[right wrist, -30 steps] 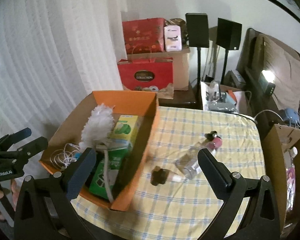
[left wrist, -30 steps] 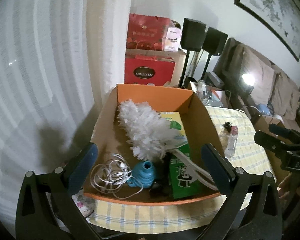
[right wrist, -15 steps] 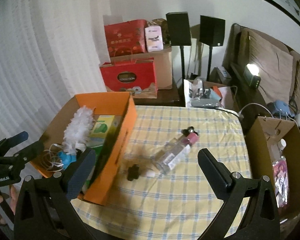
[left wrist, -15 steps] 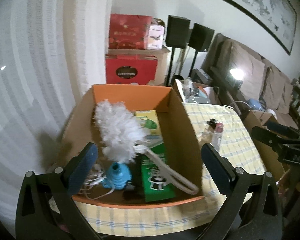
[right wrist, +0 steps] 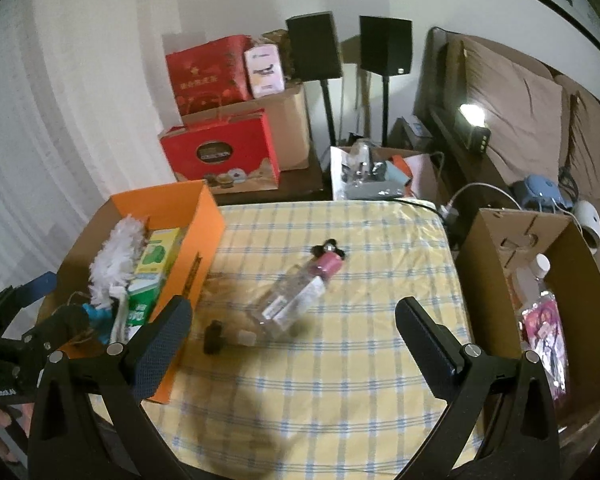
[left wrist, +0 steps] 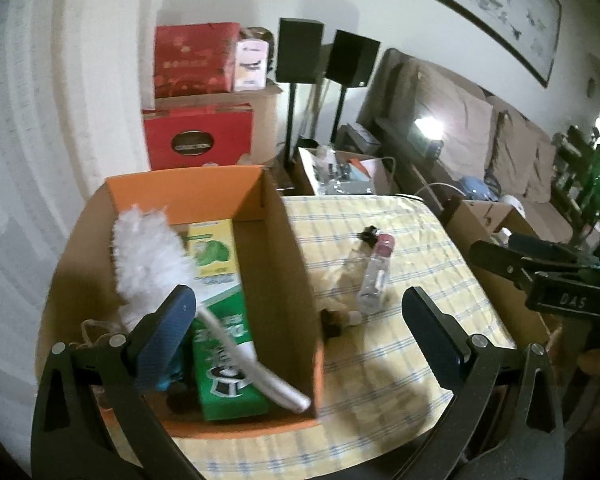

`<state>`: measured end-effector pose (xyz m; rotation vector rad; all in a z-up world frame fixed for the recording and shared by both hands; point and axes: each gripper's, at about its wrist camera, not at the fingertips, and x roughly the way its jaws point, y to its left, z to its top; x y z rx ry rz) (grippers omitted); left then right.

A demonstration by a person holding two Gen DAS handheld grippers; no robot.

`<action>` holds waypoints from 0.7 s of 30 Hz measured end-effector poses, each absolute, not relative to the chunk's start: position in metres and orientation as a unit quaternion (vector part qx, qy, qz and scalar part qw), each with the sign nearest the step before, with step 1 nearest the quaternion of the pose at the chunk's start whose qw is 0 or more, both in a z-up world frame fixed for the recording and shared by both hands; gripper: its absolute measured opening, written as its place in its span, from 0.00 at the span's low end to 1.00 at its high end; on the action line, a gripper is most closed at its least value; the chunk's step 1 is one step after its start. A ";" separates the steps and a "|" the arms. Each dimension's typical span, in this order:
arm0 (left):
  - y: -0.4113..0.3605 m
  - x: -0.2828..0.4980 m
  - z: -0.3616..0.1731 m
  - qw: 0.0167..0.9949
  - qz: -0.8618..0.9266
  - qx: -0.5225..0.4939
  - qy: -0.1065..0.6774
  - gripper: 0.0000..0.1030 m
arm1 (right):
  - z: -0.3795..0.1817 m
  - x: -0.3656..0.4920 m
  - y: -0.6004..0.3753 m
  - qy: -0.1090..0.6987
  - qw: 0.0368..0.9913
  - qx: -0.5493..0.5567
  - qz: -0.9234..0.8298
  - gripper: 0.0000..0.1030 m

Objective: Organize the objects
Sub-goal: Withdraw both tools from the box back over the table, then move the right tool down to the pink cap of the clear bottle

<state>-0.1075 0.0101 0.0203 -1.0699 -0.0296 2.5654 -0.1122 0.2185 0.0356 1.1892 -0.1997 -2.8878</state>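
Both grippers, left gripper (left wrist: pixel 300 332) and right gripper (right wrist: pixel 292 336), hover with fingers wide apart, holding nothing. A clear bottle with a pink cap (right wrist: pixel 296 292) lies on the checked tablecloth (right wrist: pixel 340 380), at twelve o'clock from the right gripper; the orange box (right wrist: pixel 204 248) sits at ten o'clock. Likely next: lower and close on the bottle.

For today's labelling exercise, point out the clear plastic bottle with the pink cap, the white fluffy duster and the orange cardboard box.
Clear plastic bottle with pink cap (right wrist: pixel 296 300), right wrist view, label.
White fluffy duster (left wrist: pixel 148 256), left wrist view, head.
Orange cardboard box (right wrist: pixel 204 240), right wrist view, outer side wall.
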 end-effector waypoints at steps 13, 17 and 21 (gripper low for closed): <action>0.052 -0.126 0.019 0.209 0.896 -0.391 -0.004 1.00 | 0.023 -0.118 0.261 -0.091 -0.021 0.393 -0.915 1.00; 0.051 -0.131 0.018 0.207 0.896 -0.392 -0.006 1.00 | 0.015 -0.132 0.271 -0.103 -0.021 0.404 -0.909 1.00; 0.049 -0.137 0.018 0.203 0.895 -0.396 -0.008 1.00 | 0.009 -0.148 0.277 -0.114 -0.019 0.416 -0.902 0.95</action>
